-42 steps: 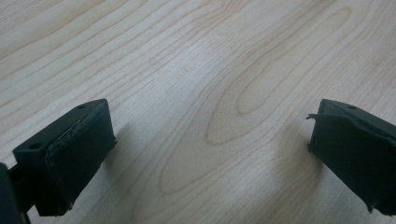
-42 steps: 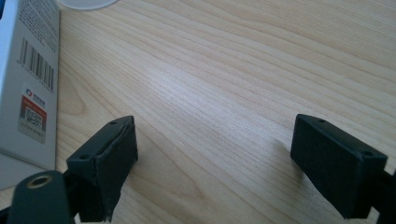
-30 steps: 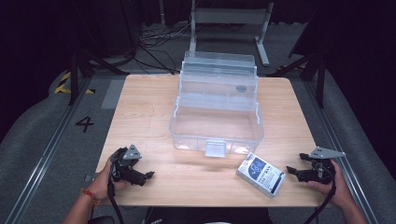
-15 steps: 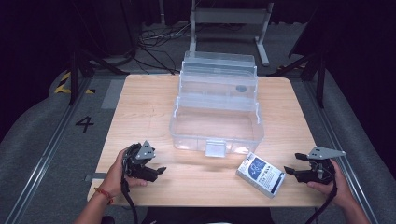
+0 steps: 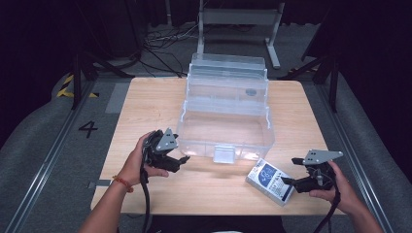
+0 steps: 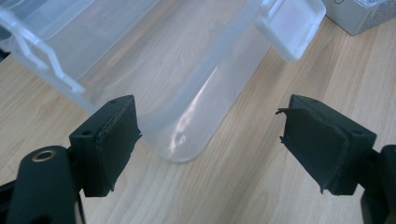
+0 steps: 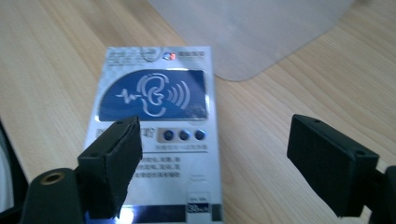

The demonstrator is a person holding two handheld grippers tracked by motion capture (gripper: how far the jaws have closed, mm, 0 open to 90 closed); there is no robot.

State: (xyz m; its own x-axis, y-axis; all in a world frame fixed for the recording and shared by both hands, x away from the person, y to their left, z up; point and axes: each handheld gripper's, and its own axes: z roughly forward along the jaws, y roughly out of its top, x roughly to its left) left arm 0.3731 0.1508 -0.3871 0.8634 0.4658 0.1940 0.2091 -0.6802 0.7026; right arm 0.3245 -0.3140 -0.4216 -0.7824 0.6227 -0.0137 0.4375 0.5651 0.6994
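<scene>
Small box [image 5: 270,181] lies flat at the table's near right, just ahead of the right gripper [image 5: 287,171].

White card with a blue panel showing an ear, it lies with its long axis slanting toward the near right corner, just in front of the clear plastic bin [image 5: 226,114]. The right gripper's jaws have just been opening and stand wide, nothing between them; it is the nearer tool. The left gripper [image 5: 180,161], also wide and empty, points at the bin's near left corner on the wooden table [image 5: 145,107].
</scene>
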